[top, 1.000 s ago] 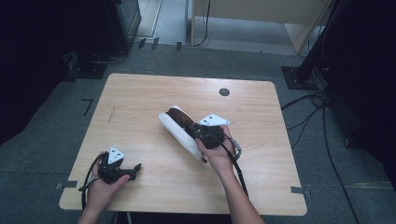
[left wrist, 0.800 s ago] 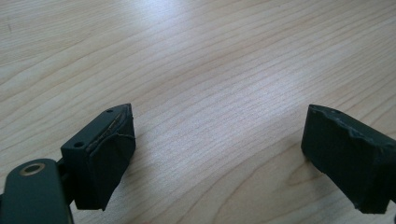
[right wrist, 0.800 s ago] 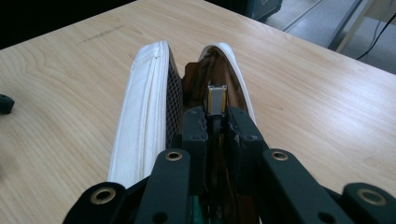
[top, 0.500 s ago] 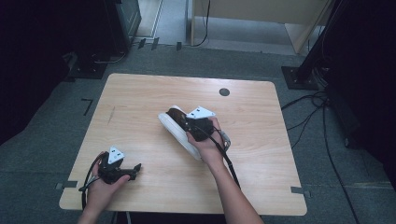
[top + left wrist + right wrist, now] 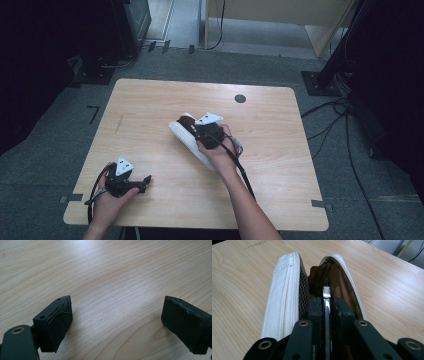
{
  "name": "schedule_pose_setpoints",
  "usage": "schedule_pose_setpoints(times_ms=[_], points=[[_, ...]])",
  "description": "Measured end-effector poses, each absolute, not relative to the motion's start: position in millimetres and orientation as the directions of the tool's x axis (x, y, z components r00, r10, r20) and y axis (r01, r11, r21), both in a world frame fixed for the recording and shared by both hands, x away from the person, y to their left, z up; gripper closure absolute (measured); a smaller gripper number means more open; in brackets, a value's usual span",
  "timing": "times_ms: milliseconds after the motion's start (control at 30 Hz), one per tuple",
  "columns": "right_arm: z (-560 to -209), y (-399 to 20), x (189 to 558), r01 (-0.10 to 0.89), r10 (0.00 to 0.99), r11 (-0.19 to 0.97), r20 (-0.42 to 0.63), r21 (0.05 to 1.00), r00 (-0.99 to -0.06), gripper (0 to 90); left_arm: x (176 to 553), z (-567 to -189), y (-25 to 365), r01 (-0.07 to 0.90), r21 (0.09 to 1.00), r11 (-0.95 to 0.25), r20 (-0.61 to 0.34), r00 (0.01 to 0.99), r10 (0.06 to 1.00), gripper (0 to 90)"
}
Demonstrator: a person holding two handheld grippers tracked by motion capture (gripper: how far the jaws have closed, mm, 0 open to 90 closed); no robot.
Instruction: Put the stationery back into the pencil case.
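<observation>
On the wooden counter (image 5: 150, 105) lies a white pencil case (image 5: 187, 142), a little right of the middle, placed diagonally from upper left to lower right. The case is open along its top, and in the right gripper view its two white fabric walls (image 5: 283, 292) stand apart, so the brown lining (image 5: 338, 290) and a piece of black mesh (image 5: 303, 290) on the inner side of the left wall can be seen. The right gripper (image 5: 200, 131) is at the open end of the case, and the right hand (image 5: 216, 150) holds it from the lower right, above the case. Its jaws are almost fully together and they press on a thin, flat metal piece (image 5: 326, 302), shiny and silver, which stands upright between them and points into the opening; I cannot tell what this piece is exactly. The left gripper (image 5: 145, 180) is well apart from the case, near the front left corner of the counter, resting in the left hand (image 5: 112, 200). Its jaws are wide apart, with bare wood between them. A black cable (image 5: 95, 182) makes a loop beside this gripper. A small dark round spot (image 5: 240, 98) is on the counter near its far edge.
</observation>
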State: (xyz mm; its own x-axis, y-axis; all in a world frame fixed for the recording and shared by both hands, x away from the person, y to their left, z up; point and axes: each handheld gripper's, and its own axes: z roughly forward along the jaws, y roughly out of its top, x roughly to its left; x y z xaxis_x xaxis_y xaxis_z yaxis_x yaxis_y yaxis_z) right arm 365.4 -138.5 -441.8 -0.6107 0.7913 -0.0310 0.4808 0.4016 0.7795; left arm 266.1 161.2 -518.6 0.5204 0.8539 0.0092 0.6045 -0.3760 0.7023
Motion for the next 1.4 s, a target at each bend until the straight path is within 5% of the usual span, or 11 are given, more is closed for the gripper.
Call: schedule_pose_setpoints(times_ms=[567,833,1033,1133,1400], points=[[-423,-160,346,0.430,0.785,0.307,0.029,0.849,-0.619,79.8,266,-519,161,0.605,0.703,-0.375,0.009,0.520,0.854,10.3],[-407,-179,335,0.437,0.737,0.265,0.111,0.859,-0.667,52.9,266,-519,161,0.605,0.702,-0.375,0.009,0.520,0.854,10.4],[-401,-189,323,0.460,0.754,0.264,0.116,0.848,-0.646,13.5,266,-519,161,0.604,0.704,-0.374,0.008,0.520,0.854,10.5],[-402,-196,318,0.475,0.771,0.263,0.113,0.840,-0.626,1.8,265,-519,161,0.604,0.704,-0.375,0.009,0.520,0.854,10.7],[-412,-224,308,0.505,0.806,0.228,0.129,0.832,-0.578,0.0,265,-519,161,0.604,0.703,-0.375,0.009,0.520,0.854,10.7]])
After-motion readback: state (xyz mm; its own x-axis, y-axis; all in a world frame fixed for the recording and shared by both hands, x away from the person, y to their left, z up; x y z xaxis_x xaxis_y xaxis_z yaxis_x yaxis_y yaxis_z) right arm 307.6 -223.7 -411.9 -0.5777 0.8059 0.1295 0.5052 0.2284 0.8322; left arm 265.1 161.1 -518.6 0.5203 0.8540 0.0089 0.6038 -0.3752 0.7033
